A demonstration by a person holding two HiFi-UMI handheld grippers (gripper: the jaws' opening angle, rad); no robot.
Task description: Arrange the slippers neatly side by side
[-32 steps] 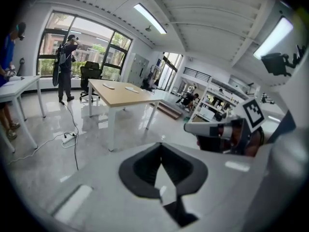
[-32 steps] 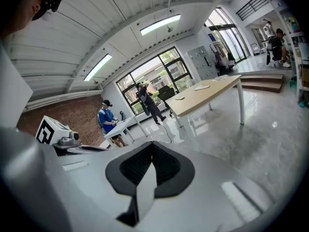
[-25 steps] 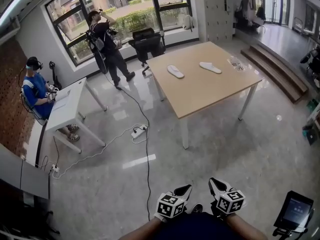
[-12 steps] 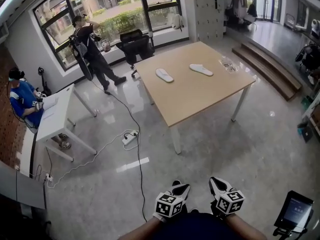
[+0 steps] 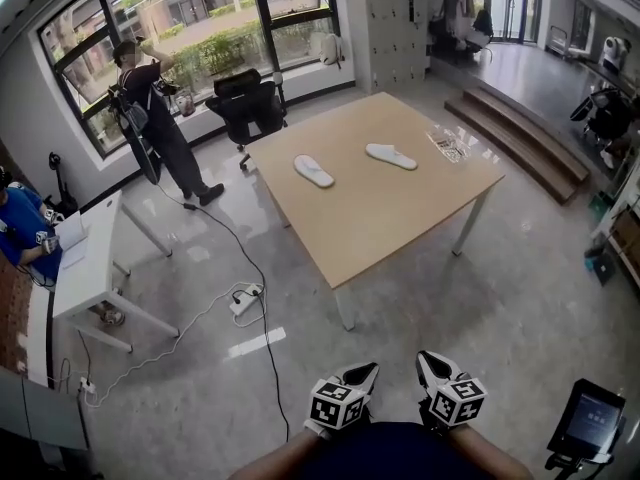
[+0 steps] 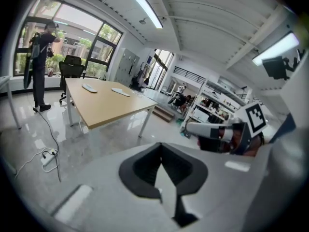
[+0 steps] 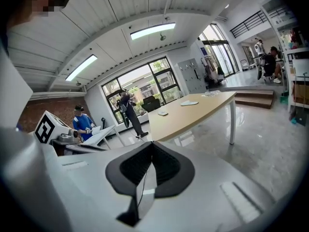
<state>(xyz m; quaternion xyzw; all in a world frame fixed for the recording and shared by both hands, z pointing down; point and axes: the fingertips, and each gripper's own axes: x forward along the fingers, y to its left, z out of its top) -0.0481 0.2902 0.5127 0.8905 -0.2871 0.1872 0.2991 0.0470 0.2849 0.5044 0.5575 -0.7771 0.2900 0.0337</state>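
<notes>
Setting: open room, glossy grey floor [image 5: 480,308], windows [image 5: 200,28] along the far wall.
Bench [image 5: 400,223]: tan top, pale legs, mid-room, well ahead of the wearer.
Chair-side slipper [image 5: 313,171]: white, flat on the bench, far half, toward the side nearest the black chair [image 5: 245,103]; lies on a slant.
Step-side slipper [image 5: 391,156]: white, flat on the same far half, well apart from the other. Long axes do not line up, so the pair is not side by side.
Clear item [image 5: 447,146]: crinkled, on the bench corner nearest the steps [image 5: 520,138]; kind not readable.
Left claw [image 5: 362,376]: bottom edge of head view, low in front of the body. Jaws pressed together, nothing between them. Well apart from the bench, bare floor between.
Right claw [image 5: 432,365]: just beside the left one, same level. Jaws together, empty.
Standing person [image 5: 155,118]: by the windows, near the chair.
Seated person [image 5: 15,233]: blue top, at the white bench [image 5: 85,268] on the left.
Power strip [image 5: 243,298]: on the floor between the two benches, dark cable [image 5: 268,358] running past it toward the wearer.
Screen [image 5: 590,420]: dark, on a stand, bottom right corner.
</notes>
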